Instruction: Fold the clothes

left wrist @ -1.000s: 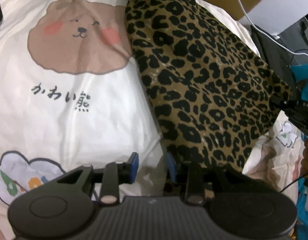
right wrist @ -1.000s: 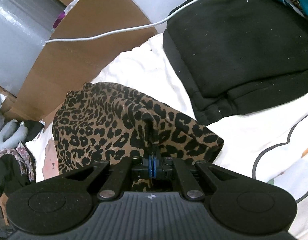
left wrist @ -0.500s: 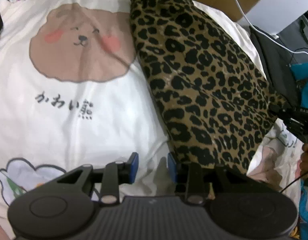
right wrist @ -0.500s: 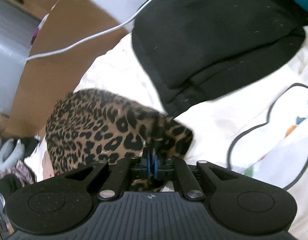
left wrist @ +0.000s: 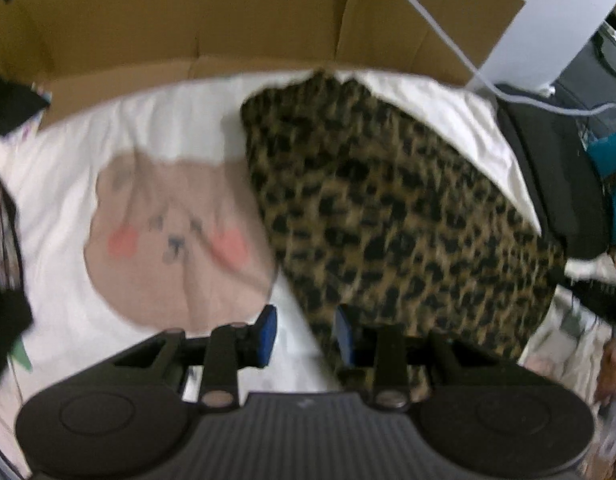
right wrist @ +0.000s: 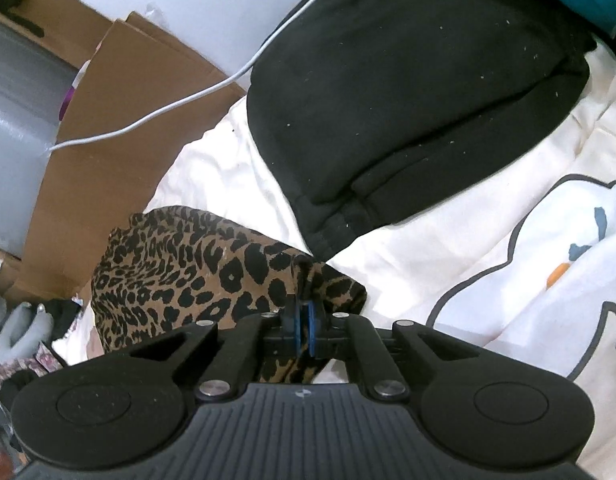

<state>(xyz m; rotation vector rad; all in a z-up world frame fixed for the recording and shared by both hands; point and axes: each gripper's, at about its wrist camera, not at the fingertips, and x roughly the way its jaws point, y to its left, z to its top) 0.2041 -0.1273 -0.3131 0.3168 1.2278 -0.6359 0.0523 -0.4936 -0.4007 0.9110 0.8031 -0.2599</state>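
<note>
A leopard-print garment lies folded on a white bedsheet printed with a brown bear face. My left gripper is open, its blue pads astride the garment's near left edge; the right pad overlaps the cloth. In the right wrist view the same leopard-print garment shows at lower left, and my right gripper is shut on a pinched corner of it that sticks up between the blue pads.
A folded black garment lies on the white bedsheet just beyond the leopard piece. Brown cardboard lines the far edge, crossed by a white cable. Teal fabric and loose clothes sit at the sides.
The left gripper has moved forward along the sheet, so the bear face and the cardboard now sit nearer. The right gripper kept its hold on the leopard corner and shifted slightly.
</note>
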